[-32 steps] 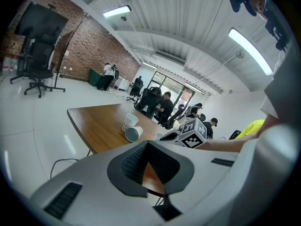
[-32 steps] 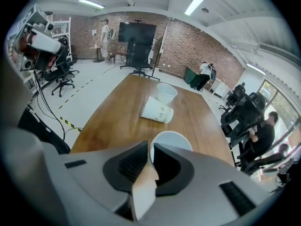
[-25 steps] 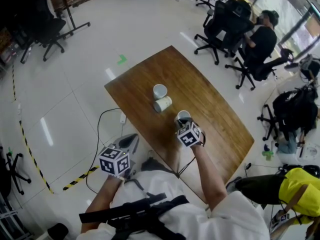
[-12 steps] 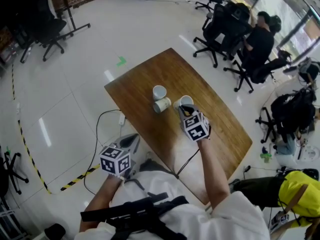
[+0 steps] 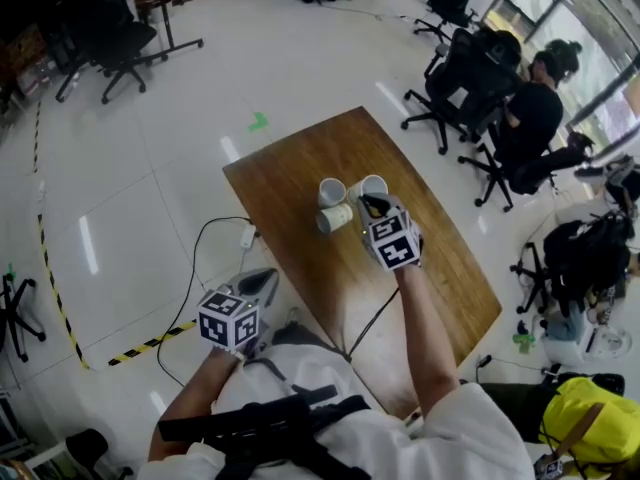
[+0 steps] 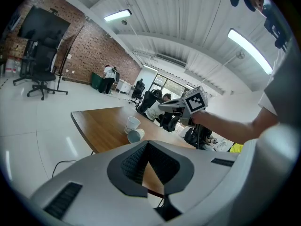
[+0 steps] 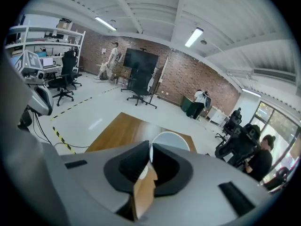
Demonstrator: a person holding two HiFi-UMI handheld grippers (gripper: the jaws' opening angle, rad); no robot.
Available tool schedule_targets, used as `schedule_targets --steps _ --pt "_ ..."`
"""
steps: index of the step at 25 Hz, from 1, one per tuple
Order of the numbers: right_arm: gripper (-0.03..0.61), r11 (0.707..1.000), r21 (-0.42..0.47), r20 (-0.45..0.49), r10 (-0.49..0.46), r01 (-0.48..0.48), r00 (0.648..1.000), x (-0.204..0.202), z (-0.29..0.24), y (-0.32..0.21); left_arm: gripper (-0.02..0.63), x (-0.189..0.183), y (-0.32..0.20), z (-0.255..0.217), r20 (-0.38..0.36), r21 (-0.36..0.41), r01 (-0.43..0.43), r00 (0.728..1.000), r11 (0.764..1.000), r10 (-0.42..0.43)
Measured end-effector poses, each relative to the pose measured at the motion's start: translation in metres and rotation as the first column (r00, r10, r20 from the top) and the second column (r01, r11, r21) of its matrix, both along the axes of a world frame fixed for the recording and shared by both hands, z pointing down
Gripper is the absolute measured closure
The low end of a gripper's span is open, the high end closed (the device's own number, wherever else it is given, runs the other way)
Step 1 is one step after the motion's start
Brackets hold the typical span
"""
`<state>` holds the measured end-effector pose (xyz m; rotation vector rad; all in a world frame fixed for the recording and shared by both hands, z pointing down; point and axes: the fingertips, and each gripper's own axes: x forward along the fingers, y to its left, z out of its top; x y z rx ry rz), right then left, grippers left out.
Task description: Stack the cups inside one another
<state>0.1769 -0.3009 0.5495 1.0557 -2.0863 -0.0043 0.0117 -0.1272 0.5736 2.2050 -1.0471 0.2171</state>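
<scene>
Cup (image 5: 372, 184) pinched at its rim by right gripper (image 5: 372, 205) needs centring over upright cup (image 5: 332, 190), then lowering straight; left gripper (image 6: 147, 144) seems closed, empty.

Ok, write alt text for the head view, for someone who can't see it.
The right gripper grips a white cup by its rim over a wooden table, beside an upright cup and a toppled cup. The left gripper hangs near the table's edge.

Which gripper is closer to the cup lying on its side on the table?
Right. The right gripper, holding a second cup by its rim, is above the table, just beside the tipped cup. The left gripper hangs off the table's near edge, much farther away.
</scene>
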Motion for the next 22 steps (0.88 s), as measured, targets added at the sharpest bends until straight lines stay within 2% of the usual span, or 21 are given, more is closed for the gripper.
schedule_targets --steps 10,22 --pt "0.549 0.997 -0.026 -0.012 -0.075 0.074 0.997 -0.035 0.016 -0.031 0.623 -0.024 -0.01 0.001 0.001 0.003 0.089 0.996 0.996 -0.089" --pt "0.549 0.987 -0.11 -0.051 -0.122 0.116 0.991 -0.05 0.061 -0.044 0.623 -0.044 -0.02 -0.001 0.006 0.012 0.157 0.988 0.988 -0.157"
